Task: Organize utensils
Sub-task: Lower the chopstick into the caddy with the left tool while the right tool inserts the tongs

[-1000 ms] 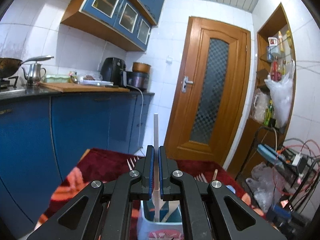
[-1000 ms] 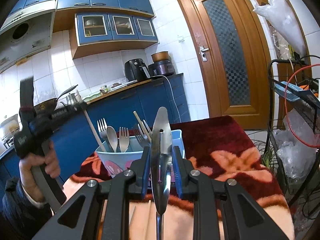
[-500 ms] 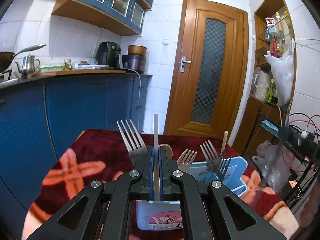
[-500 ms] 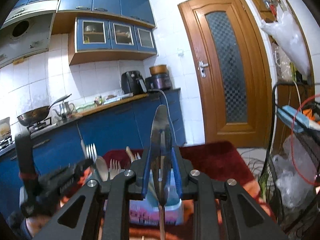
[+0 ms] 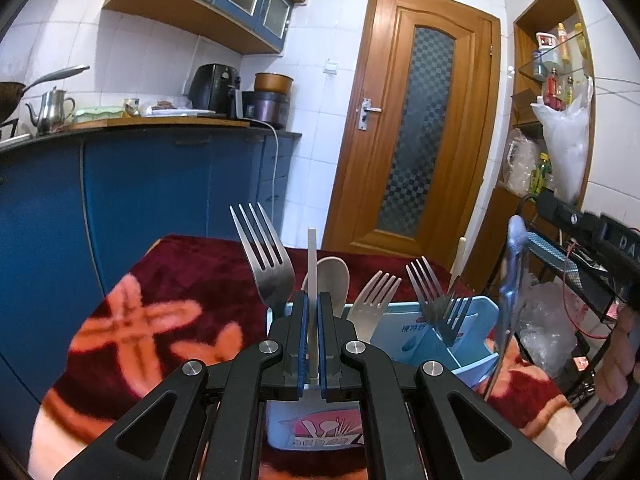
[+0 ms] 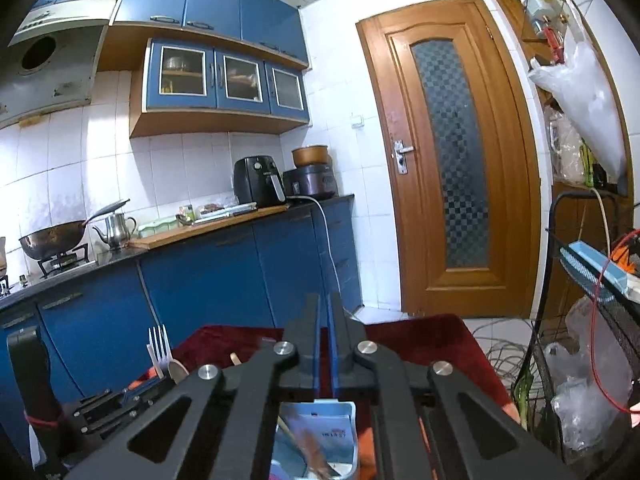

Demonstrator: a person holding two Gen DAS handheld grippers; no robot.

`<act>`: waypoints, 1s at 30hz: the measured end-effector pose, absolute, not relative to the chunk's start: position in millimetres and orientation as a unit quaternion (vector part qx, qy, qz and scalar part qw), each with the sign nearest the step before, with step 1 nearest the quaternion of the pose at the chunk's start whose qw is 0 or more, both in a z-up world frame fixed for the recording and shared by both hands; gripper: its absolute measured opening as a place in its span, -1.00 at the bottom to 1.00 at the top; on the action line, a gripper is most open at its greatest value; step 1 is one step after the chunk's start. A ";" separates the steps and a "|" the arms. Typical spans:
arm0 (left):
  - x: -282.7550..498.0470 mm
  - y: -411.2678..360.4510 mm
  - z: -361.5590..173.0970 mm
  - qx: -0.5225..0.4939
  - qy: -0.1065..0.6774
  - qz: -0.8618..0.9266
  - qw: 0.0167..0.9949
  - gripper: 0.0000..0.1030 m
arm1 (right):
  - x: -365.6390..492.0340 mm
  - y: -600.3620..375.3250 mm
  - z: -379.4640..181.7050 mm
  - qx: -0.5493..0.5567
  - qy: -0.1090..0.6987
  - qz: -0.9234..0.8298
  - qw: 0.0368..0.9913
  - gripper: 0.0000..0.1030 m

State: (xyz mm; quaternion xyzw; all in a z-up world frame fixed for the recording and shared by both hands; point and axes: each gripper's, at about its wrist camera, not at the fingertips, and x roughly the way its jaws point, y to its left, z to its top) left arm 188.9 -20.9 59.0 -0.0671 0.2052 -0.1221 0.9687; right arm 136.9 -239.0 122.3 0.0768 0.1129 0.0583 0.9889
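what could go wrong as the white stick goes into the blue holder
The white stick in the left tool hangs close by the tall fork and spoon; it may snag on them going down. The crowded holder stands on soft cloth, so a push might tip it.

Blue utensil holder [image 5: 404, 340]: small label with Chinese characters on the divider wall, too blurred to read; front panel shows a pink cutlery drawing, no legible words. Black device [image 5: 612, 248] at right edge: pale letters "DA", cut off. Nothing else is readable.
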 end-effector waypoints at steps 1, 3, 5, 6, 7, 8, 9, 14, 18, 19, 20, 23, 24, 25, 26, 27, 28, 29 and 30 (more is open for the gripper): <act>189.9 -21.1 58.1 -0.069 0.208 -0.121 0.968 -0.92 | 137.4 -240.9 119.0 0.083 0.122 0.061 0.987 -0.89; 192.4 -21.1 55.9 -0.071 0.216 -0.121 0.966 -0.91 | 138.8 -244.2 113.5 0.092 0.139 0.066 0.984 -0.89; 193.9 -20.0 53.9 -0.073 0.223 -0.121 0.965 -0.83 | 140.0 -245.2 107.2 0.096 0.155 0.077 0.980 -0.88; 194.0 -19.7 53.8 -0.075 0.223 -0.122 0.964 -0.79 | 139.7 -245.4 103.6 0.099 0.164 0.081 0.978 -0.85; 193.7 -19.7 54.2 -0.076 0.223 -0.122 0.964 -0.77 | 139.4 -245.1 101.1 0.099 0.170 0.085 0.977 -0.77; 193.4 -19.9 54.4 -0.075 0.222 -0.123 0.964 -0.75 | 138.6 -244.3 98.2 0.096 0.178 0.091 0.975 -0.72; 193.0 -20.3 54.5 -0.074 0.223 -0.123 0.964 -0.74 | 136.9 -242.9 95.5 0.093 0.183 0.094 0.974 -0.62; 188.9 -20.9 57.2 -0.072 0.228 -0.129 0.962 -0.52 | 128.9 -231.3 87.9 0.060 0.198 0.116 0.972 -0.48; 179.1 -20.3 61.8 -0.068 0.220 -0.132 0.964 -0.40 | 128.1 -220.0 80.9 0.025 0.221 0.136 0.965 -0.31; 176.4 -20.4 63.1 -0.067 0.218 -0.132 0.965 -0.40 | 129.3 -215.6 80.1 0.015 0.226 0.136 0.965 -0.30; 174.7 -20.4 63.9 -0.066 0.216 -0.132 0.965 -0.39 | 130.2 -212.6 79.3 0.006 0.229 0.135 0.964 -0.30; 171.1 -20.4 65.2 -0.062 0.210 -0.130 0.967 -0.39 | 135.2 -203.9 78.0 -0.010 0.235 0.135 0.962 -0.30; 170.2 -20.5 65.6 -0.060 0.209 -0.129 0.968 -0.39 | 138.0 -201.4 78.6 -0.014 0.236 0.135 0.962 -0.30; 169.9 -20.1 65.6 -0.059 0.208 -0.129 0.968 -0.39 | 141.1 -198.9 79.4 -0.018 0.238 0.133 0.962 -0.30; 170.1 -19.7 65.5 -0.059 0.208 -0.129 0.968 -0.39 | 143.4 -197.1 79.5 -0.021 0.239 0.131 0.962 -0.30; 170.5 -19.1 65.2 -0.060 0.208 -0.129 0.968 -0.39 | 146.6 -194.9 79.8 -0.024 0.243 0.131 0.961 -0.31; 170.9 -18.4 64.9 -0.061 0.209 -0.130 0.967 -0.39 | 149.3 -192.9 79.8 -0.026 0.246 0.132 0.960 -0.32; 171.1 -17.9 64.2 -0.062 0.210 -0.130 0.967 -0.39 | 149.6 -191.5 79.7 -0.029 0.247 0.133 0.959 -0.36; 171.4 -17.3 63.7 -0.062 0.210 -0.130 0.967 -0.39 | 151.1 -188.9 79.5 -0.034 0.249 0.132 0.959 -0.54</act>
